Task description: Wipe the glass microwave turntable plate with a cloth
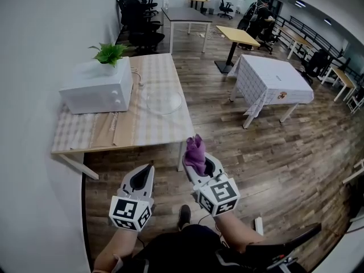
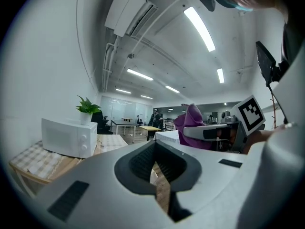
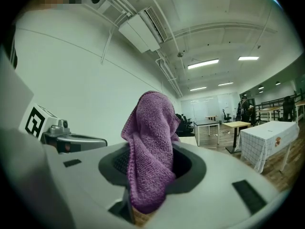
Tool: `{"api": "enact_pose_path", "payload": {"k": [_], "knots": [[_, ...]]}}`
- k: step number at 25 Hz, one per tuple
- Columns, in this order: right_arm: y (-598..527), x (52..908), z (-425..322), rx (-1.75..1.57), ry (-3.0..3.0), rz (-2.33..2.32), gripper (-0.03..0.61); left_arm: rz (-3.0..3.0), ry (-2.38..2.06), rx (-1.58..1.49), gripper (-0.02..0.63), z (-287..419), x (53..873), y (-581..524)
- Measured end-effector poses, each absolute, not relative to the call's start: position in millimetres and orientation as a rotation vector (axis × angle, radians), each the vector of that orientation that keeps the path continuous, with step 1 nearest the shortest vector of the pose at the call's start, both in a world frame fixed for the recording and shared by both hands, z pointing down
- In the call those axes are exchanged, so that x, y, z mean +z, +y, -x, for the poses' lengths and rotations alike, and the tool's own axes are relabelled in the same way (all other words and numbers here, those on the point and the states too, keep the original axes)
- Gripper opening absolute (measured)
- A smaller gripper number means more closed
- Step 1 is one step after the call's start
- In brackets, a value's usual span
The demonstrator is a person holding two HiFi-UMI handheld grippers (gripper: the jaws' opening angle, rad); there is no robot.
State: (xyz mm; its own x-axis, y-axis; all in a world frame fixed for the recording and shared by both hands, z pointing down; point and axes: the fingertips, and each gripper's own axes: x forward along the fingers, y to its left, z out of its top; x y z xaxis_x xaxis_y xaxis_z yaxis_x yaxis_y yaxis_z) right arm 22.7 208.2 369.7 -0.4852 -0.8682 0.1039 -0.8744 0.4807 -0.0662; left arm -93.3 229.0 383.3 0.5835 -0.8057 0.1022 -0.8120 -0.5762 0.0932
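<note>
The clear glass turntable plate (image 1: 164,102) lies on the checkered table (image 1: 149,132), to the right of the white microwave (image 1: 96,90). Both grippers hang over the wooden floor, short of the table's near edge. My right gripper (image 1: 197,164) is shut on a purple cloth (image 1: 196,151), which sticks up out of the jaws (image 3: 150,142). My left gripper (image 1: 148,169) is shut with nothing in it (image 2: 155,170). In the left gripper view the cloth (image 2: 190,119) and the right gripper show at the right, the microwave (image 2: 66,137) at the left.
A potted plant (image 1: 110,53) stands on the microwave. A table with a white checked cloth (image 1: 273,81) stands to the right across the floor. Desks and office chairs (image 1: 139,16) fill the back of the room. A wall runs along the left.
</note>
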Motion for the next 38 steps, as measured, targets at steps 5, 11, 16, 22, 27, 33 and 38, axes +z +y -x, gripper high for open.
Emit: {"api": "enact_pose_path", "payload": {"k": [5, 11, 16, 22, 27, 33, 38], "knots": [[172, 372, -35, 0.172, -2.650, -1.576, 0.152, -2.665, -1.400, 0.119, 0.006, 86, 387, 190], [137, 370, -56, 0.189, -2.674, -1.554, 0.152, -2.666, -1.417, 0.164, 0.008, 67, 383, 156], [110, 370, -78, 0.215, -2.701, -1.530, 0.152, -2.650, -1.423, 0.235, 0.006, 49, 389, 131], [88, 367, -102, 0.174, -2.726, -1.540, 0.152, -2.662, -1.405, 0.278, 0.006, 22, 389, 108], [76, 375, -117, 0.191, -2.730, -1.523, 0.152, -2.650, -1.419, 0.274, 0.006, 9, 396, 93], [57, 379, -120, 0.204, -2.729, -1.517, 0.152, -2.646, -1.428, 0.261, 0.006, 5, 396, 75], [40, 381, -115, 0.209, -2.721, -1.508, 0.152, -2.652, -1.412, 0.234, 0.006, 4, 397, 59]]}}
